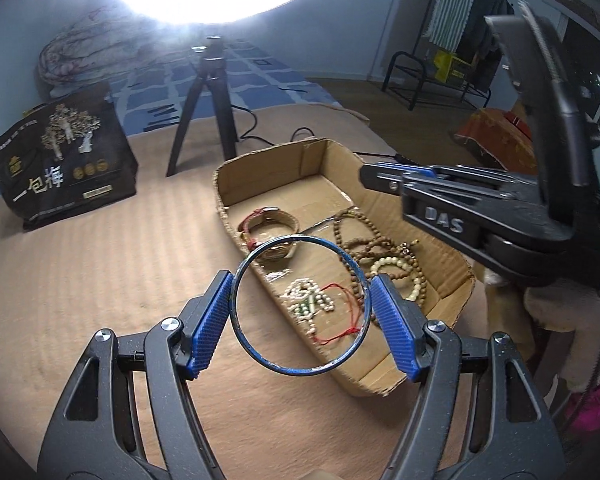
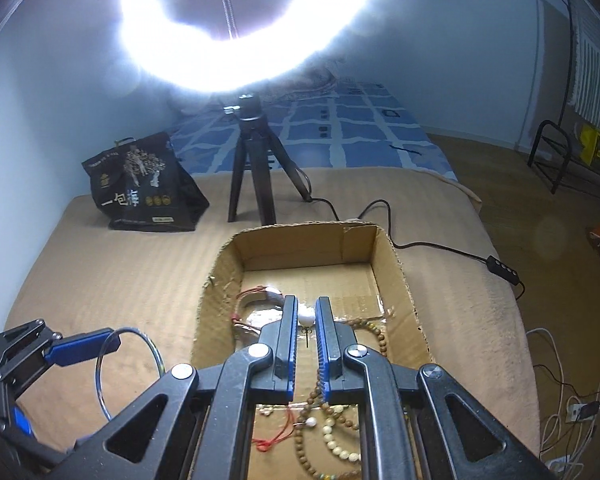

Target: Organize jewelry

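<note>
The left gripper [image 1: 302, 310] grasps a thin blue bangle [image 1: 300, 306], its ribbed blue pads [image 1: 210, 326] pressing the hoop's two opposite sides so the ring stands between them, tilted toward the camera. The hoop is a narrow band with scuffed paint. Beyond and below it lies a shallow cardboard box [image 1: 452, 268] with raw corrugated edges, resting on a tan ribbed blanket [image 1: 100, 280].

The right gripper [image 2: 307, 316] is clenched on a small white pearl earring [image 2: 305, 317], the round bead pinched at the fingertips and a thin post hanging just under it. This gripper hovers over the box [image 2: 396, 240]; the left gripper with its bangle [image 2: 128, 372] is to its left, outside the box wall.

Inside the box, under and ahead of the grippers, are a woven bracelet with red cord [image 1: 270, 220], a string of brown wooden beads [image 1: 354, 236], a loop of cream beads [image 1: 396, 266] and a small pale beaded piece on red thread [image 1: 310, 300].

Farther off stand a black tripod [image 1: 204, 108] and a dark printed bag [image 1: 64, 160].
</note>
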Tool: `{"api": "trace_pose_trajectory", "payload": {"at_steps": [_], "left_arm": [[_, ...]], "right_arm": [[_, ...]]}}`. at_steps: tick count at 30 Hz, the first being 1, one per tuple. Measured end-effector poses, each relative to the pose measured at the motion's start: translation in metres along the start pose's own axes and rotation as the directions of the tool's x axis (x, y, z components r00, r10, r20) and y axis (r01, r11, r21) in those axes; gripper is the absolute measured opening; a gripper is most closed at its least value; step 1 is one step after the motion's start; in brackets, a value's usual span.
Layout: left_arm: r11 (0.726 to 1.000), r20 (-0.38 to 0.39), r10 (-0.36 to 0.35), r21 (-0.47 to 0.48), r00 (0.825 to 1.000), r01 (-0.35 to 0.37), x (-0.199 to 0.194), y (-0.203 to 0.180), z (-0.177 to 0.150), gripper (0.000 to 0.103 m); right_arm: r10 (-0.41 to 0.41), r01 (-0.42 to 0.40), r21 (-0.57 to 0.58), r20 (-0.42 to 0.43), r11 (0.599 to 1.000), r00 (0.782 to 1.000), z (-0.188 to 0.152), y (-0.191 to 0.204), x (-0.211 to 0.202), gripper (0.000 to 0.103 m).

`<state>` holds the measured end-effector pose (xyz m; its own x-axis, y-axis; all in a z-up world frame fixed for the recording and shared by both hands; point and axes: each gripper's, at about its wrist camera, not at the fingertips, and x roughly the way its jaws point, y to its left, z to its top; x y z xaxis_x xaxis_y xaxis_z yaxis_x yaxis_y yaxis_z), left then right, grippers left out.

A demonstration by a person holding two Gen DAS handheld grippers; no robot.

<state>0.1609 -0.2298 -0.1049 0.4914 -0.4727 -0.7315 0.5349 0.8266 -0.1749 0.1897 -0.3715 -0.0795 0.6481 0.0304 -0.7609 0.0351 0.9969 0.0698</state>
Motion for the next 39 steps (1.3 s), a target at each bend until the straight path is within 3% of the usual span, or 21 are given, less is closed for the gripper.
{"api": "trace_pose_trajectory", "payload": {"at_steps": [18, 21, 23, 31, 39], "left_arm": [[0.999, -0.011, -0.028, 0.023, 1.000, 0.029, 0.016, -0.012, 0.002, 0.072], [0.999, -0.011, -0.035, 0.028, 0.999, 0.035, 0.016, -0.014, 0.001, 0.072], [0.999, -0.014, -0.037, 0.034, 0.999, 0.038, 0.017, -0.016, 0.001, 0.072], [0.999, -0.041, -0.014, 0.041, 0.999, 0.015, 0.022, -0.019, -0.002, 0.073], [0.999, -0.044, -0.005, 0.032, 0.999, 0.006, 0.020, -0.016, -0.002, 0.074]], "right_arm": [[0.004, -0.004, 0.010, -0.021, 1.000, 1.000, 0.003, -0.010, 0.016, 0.008], [0.000, 0.000, 0.014, -0.018, 1.000, 1.000, 0.002, -0.011, 0.016, 0.021], [-0.004, 0.004, 0.015, -0.018, 1.000, 1.000, 0.003, -0.012, 0.015, 0.021], [-0.035, 0.035, 0.018, 0.000, 0.999, 0.999, 0.003, -0.015, 0.009, 0.069], [-0.049, 0.049, 0.027, 0.006, 0.998, 0.999, 0.003, -0.020, 0.004, 0.081]]}}
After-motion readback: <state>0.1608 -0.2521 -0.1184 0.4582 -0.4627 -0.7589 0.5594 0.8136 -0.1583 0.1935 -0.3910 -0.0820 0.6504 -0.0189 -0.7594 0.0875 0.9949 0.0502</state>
